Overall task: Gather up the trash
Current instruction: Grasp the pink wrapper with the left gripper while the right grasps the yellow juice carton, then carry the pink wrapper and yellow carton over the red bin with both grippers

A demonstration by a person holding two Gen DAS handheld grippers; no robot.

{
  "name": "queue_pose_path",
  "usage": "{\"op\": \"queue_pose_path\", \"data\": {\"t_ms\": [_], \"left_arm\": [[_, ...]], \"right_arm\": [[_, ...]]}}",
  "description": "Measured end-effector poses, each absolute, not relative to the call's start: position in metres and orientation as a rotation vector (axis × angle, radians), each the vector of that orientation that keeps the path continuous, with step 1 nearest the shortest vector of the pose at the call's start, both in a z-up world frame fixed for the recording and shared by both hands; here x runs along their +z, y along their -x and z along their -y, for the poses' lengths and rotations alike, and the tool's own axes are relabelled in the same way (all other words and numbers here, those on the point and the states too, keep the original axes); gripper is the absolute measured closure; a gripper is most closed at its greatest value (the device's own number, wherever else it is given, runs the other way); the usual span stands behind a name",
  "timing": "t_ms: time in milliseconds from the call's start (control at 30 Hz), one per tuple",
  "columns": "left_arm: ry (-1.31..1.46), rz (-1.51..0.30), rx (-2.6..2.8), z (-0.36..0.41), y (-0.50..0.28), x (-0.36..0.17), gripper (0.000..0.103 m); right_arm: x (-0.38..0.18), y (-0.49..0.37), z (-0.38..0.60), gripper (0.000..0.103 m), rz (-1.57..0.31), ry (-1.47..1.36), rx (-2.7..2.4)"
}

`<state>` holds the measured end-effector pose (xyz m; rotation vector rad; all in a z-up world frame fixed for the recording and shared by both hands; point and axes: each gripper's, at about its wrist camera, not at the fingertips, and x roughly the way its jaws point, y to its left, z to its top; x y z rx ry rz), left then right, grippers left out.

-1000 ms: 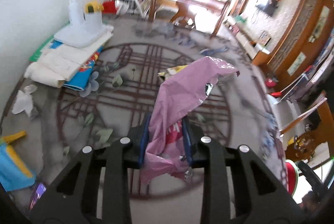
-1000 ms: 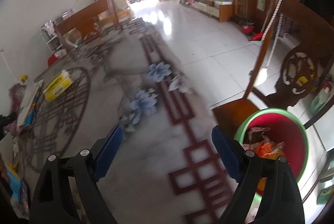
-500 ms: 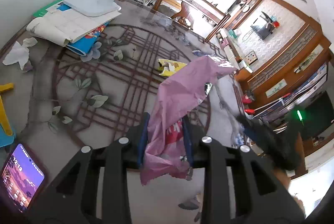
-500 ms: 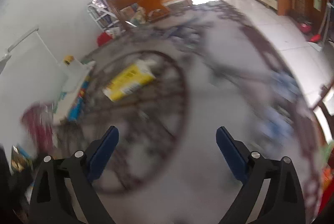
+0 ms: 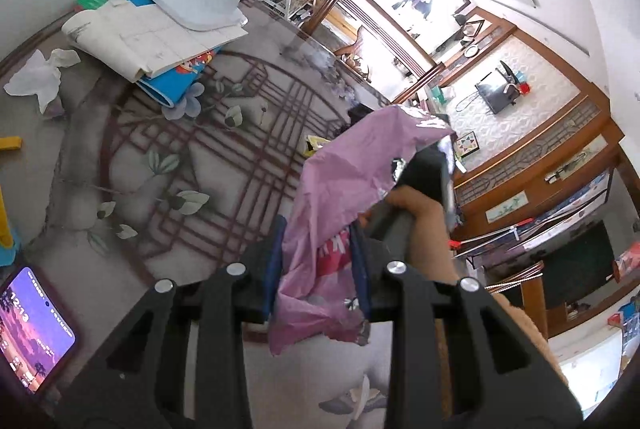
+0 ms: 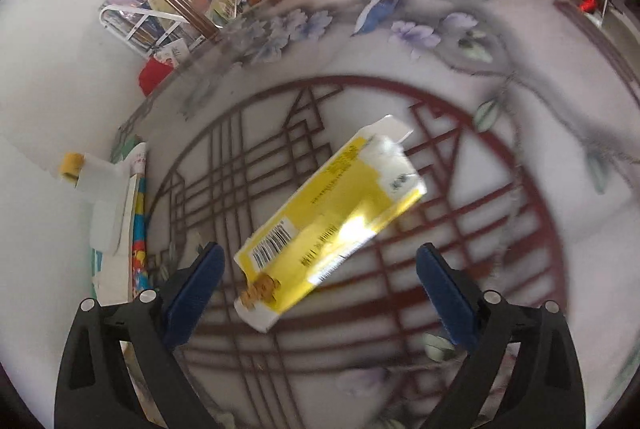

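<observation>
A: Risks, largest first. The round marble-look table (image 6: 500, 189) with the red lattice inlay carries the flat yellow-and-white cardboard box (image 6: 328, 225) near its middle, lying diagonal. The right gripper (image 6: 316, 285) hangs above it, jaws wide and closing a little, nothing pressed between them. If it comes down across the box's long side, my guess is the pads skid and push the box away.

B: And the left?

A: The left gripper (image 5: 318, 269) is clamped on the crumpled pink plastic wrapper (image 5: 344, 189), which flops loose over the table's centre. A loose tail could snag the person's hand (image 5: 416, 225) just beside it. Smallest worry: the crumpled white tissue (image 5: 38, 77) at the far left edge gets forgotten.
</observation>
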<state>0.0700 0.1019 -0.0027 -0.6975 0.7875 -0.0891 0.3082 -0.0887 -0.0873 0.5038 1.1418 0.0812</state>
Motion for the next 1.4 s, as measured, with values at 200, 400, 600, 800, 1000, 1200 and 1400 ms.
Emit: {"op": "queue_pose_path", "data": {"t_ms": [200,400,600,800,1000,1200,1400], "left_arm": [[0.693,-0.786,-0.092,-0.102,-0.070,-0.002,0.074],[0.673,-0.796,-0.087,-0.098,-0.071,-0.002,0.074],[0.663,-0.810,-0.088,-0.094,-0.072,-0.005,0.074],[0.630,-0.822,-0.120,-0.082,-0.072,-0.004,0.074],[0.575,-0.843,-0.115,-0.071,-0.072,-0.006,0.074],[0.494,-0.862,-0.111,-0.058,-0.072,-0.008,0.074],[0.403,-0.867,-0.105,-0.043,-0.070,-0.008,0.074]], "right_arm": [[-0.095,-0.313,0.090,0.069,-1.148,-0.430,0.097],[-0.081,-0.289,0.101,0.086,-1.128,-0.396,0.192],[-0.070,-0.228,0.122,0.086,-1.173,-0.243,0.336],[-0.063,-0.151,0.146,0.085,-1.218,0.015,0.392],[-0.061,-0.110,0.150,0.085,-1.176,0.147,0.384],[-0.049,-0.072,0.166,0.086,-1.094,0.054,0.404],[-0.032,-0.041,0.203,0.086,-1.028,-0.005,0.369]]}}
